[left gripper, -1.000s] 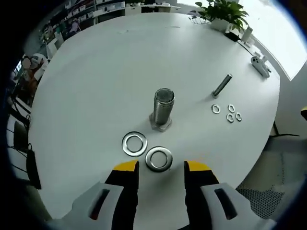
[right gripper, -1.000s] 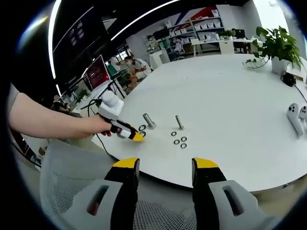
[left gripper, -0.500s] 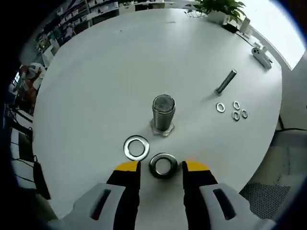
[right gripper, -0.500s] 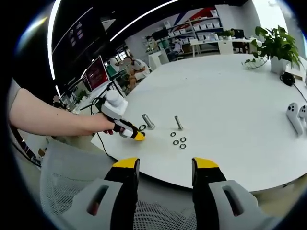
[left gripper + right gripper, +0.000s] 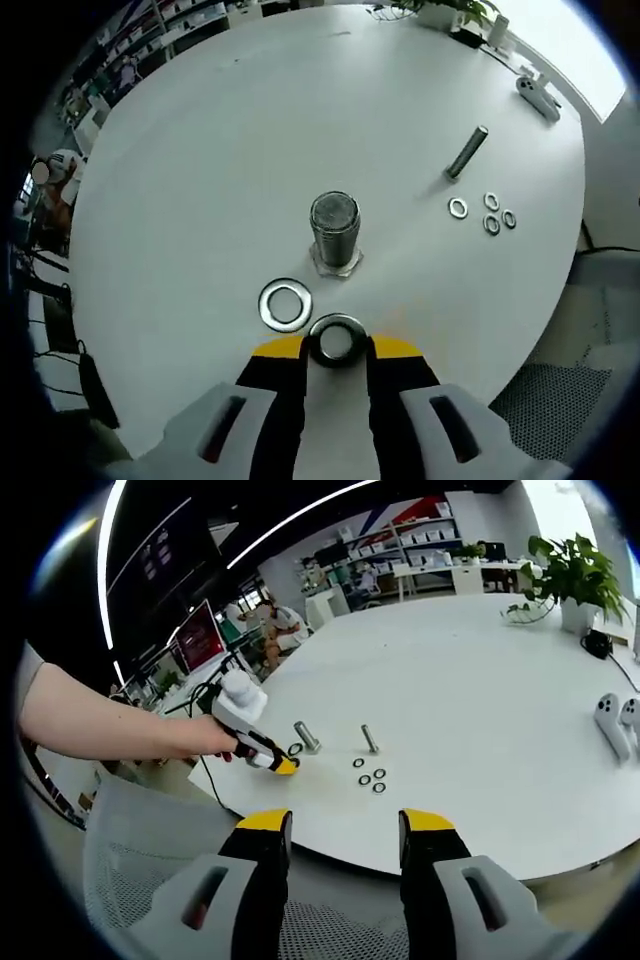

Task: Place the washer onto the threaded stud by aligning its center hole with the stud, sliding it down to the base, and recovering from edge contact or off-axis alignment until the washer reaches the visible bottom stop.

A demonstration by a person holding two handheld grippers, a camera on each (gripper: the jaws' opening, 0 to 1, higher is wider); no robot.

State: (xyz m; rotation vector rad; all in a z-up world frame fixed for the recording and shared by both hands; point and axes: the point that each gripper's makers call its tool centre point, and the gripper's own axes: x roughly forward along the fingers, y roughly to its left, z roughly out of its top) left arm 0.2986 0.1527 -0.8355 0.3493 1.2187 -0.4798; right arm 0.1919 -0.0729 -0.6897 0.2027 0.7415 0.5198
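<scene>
The left gripper (image 5: 336,346) pinches a large washer (image 5: 337,338) on the table (image 5: 200,150) — near the threaded stud (image 5: 334,230). The right gripper (image 5: 334,825) hangs open — jaws apart

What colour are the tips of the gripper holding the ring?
Yellow, on black fingers. The left gripper view shows them best, closed on the washer.

Open-plan office: shelving (image 5: 430,525), monitor (image 5: 200,635)

The near edge of the large silver steel washer (image 5: 338,340) was hidden between the yellow-tipped jaws of the left gripper (image 5: 337,349). In the right gripper view, the person's bare forearm (image 5: 95,720) was cut off at the left edge. The four small silver washers (image 5: 368,772) on the round white counter (image 5: 480,710) were too small to resolve, and whether that washer was clamped could not be told.
</scene>
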